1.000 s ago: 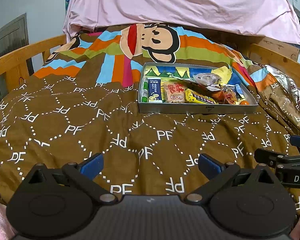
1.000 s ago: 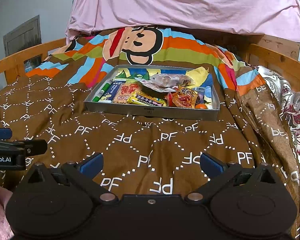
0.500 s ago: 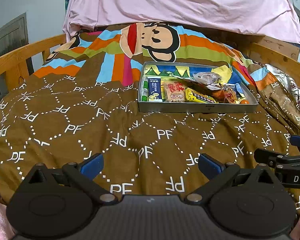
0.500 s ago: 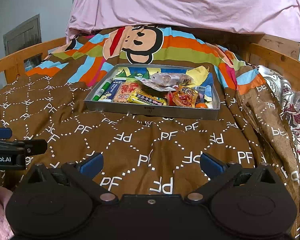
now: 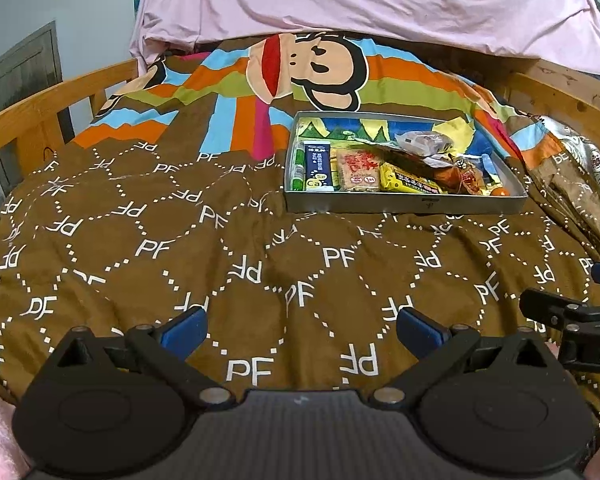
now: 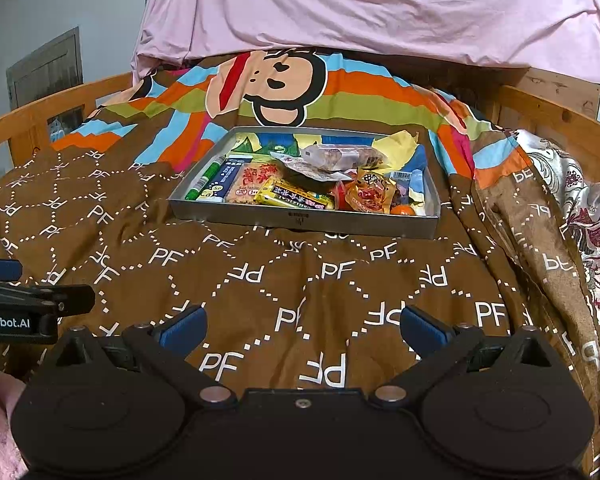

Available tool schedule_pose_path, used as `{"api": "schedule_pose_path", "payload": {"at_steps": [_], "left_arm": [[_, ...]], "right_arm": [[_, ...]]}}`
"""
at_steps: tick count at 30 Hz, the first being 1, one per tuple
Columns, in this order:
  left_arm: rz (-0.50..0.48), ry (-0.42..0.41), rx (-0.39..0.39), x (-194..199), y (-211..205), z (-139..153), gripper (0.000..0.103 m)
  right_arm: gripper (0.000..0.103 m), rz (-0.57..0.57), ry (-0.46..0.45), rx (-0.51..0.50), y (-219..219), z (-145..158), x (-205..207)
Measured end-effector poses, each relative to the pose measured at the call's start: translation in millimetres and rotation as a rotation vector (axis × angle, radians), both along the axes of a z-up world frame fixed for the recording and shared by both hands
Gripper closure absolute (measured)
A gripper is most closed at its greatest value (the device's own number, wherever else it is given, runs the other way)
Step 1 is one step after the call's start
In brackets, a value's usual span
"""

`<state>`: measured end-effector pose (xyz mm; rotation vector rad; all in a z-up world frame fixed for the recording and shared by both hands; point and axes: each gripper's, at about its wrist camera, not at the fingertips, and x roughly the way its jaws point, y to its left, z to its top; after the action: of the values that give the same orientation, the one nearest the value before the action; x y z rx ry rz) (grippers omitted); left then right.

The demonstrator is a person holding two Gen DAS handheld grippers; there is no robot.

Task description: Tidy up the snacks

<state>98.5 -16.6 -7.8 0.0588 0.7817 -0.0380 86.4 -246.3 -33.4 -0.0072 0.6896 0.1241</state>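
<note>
A: Where is the shallow grey metal tray (image 6: 304, 222) of snacks found?

B: It is set on the brown quilt printed with white letters (image 6: 300, 300) covering the bed, at about 12 o'clock in the right wrist view and 1 o'clock in the left. Inside, a green marker-like tube (image 6: 205, 178), a dark blue packet (image 6: 222, 179) and a red-printed cracker pack (image 6: 252, 182) are lined up at the left. A yellow bar wrapper (image 6: 296, 198), a clear bag (image 6: 340, 157) and a small orange fruit (image 6: 403, 211) lie jumbled on the right.

A: And the grippers?

B: The left gripper (image 5: 300, 326) and right gripper (image 6: 302, 326) are held well short of the tray, fingers spread wide, nothing gripped. Sorting is judged partly done or not begun; the right-hand heap remains.
</note>
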Motion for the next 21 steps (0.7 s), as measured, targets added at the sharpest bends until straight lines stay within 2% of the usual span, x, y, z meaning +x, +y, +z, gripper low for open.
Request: {"api": "schedule_pose_path", "payload": {"at_steps": [6,21], "left_arm": [[-0.005,-0.005,0.03,-0.5,-2.6,1.1,0.001],[-0.002,-0.005,0.024,0.5,-2.0,1.8,0.0]], "right_arm": [[0.001,0.001,0.002,-0.001,-0.2,-1.3,-0.2],[0.001,0.001,0.005,-0.003,0.0,-4.1,-2.1]]}}
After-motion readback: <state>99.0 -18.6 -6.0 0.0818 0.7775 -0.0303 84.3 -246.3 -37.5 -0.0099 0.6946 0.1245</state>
